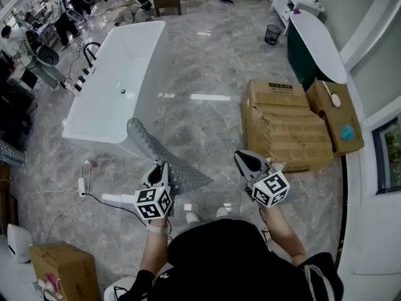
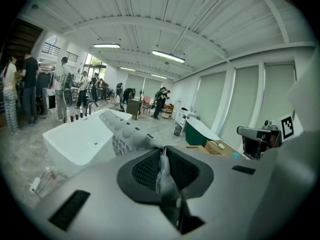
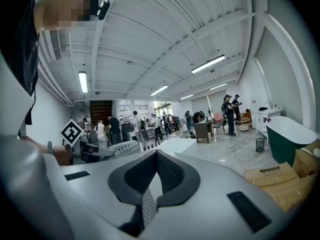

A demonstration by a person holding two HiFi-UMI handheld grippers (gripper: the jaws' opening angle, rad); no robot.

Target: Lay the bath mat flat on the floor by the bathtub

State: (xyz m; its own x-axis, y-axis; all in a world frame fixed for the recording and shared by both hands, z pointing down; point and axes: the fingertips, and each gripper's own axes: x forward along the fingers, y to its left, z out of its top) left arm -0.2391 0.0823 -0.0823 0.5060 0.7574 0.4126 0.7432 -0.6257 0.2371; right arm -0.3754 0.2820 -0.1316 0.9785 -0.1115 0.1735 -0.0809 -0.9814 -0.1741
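Observation:
A grey bath mat [image 1: 161,150] with a bumpy surface hangs in the air in front of me. It reaches from my left gripper [image 1: 164,167] up toward the white bathtub [image 1: 119,74]. The left gripper [image 2: 162,153] is shut on a bunched edge of the mat [image 2: 125,128], which stretches out past the jaws. My right gripper [image 1: 243,160] is held level with the left one, about a hand's width to the right of the mat. Its jaws [image 3: 156,155] are shut with nothing between them. The left gripper and mat [image 3: 124,148] also show at the left of the right gripper view.
Two flattened cardboard boxes [image 1: 285,125] lie on the marble floor to the right. A dark green tub [image 1: 316,42] stands behind them. A cable and power strip [image 1: 83,185] lie at the left, with another box [image 1: 62,268]. Several people stand at the far end of the room [image 2: 65,89].

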